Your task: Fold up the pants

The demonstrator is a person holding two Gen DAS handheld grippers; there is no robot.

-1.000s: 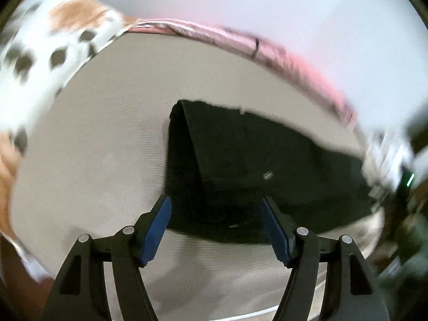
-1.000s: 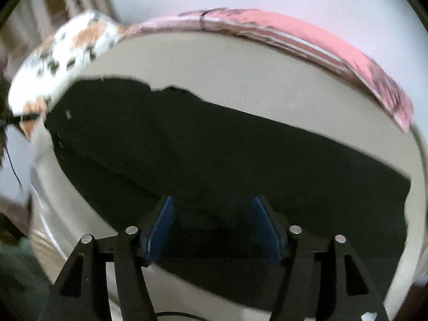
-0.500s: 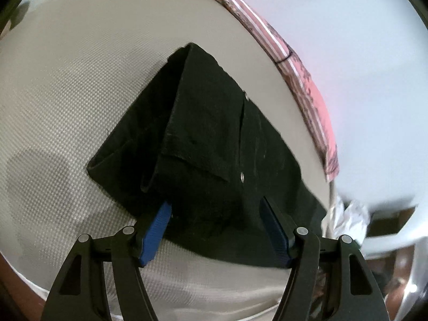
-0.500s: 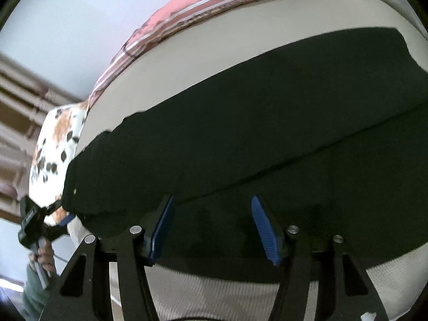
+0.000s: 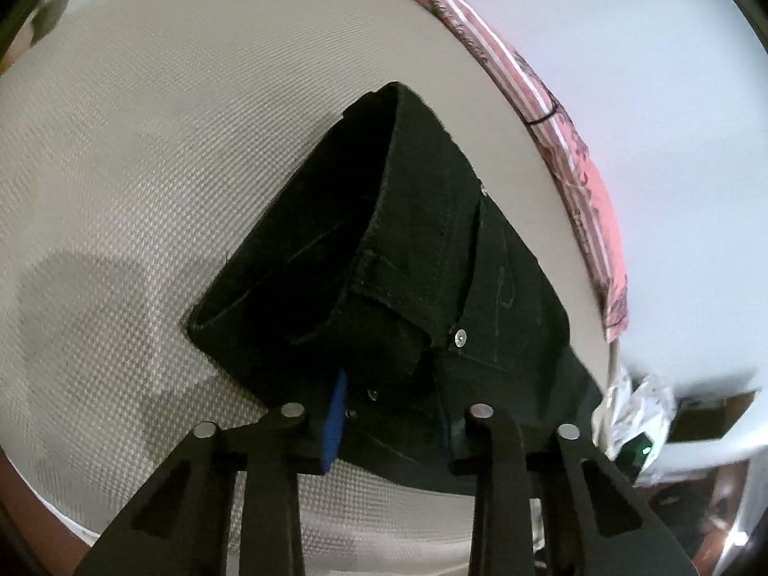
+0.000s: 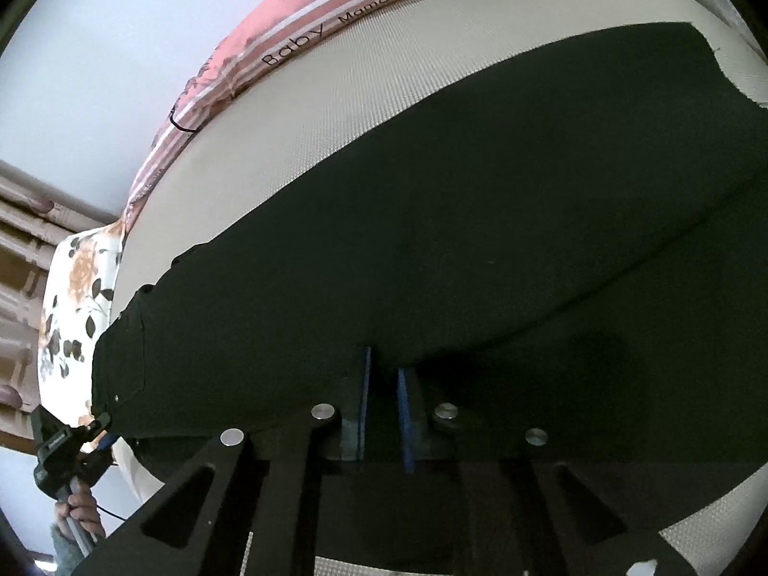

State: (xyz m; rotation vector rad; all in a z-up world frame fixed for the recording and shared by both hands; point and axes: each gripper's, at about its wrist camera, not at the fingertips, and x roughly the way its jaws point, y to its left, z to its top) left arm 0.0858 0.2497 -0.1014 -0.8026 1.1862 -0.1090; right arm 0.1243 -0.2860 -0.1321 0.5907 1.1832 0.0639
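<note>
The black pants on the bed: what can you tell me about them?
The black pants look like dark denim, with stitched seams and a small silver rivet by a pocket. They lie lengthwise on the beige textured mattress, one leg folded over the other. The left gripper has its jaws around the waistband end, lifted into a peak; the right gripper pinches the near edge farther along the leg, its jaws almost closed.

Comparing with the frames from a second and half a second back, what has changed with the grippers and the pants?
Both grippers closed in. The left gripper, open earlier, now pinches the waistband end of the black pants; the right gripper has shut on the near edge of the leg. The pants still lie on the beige mattress, the pink blanket along its far edge.
</note>
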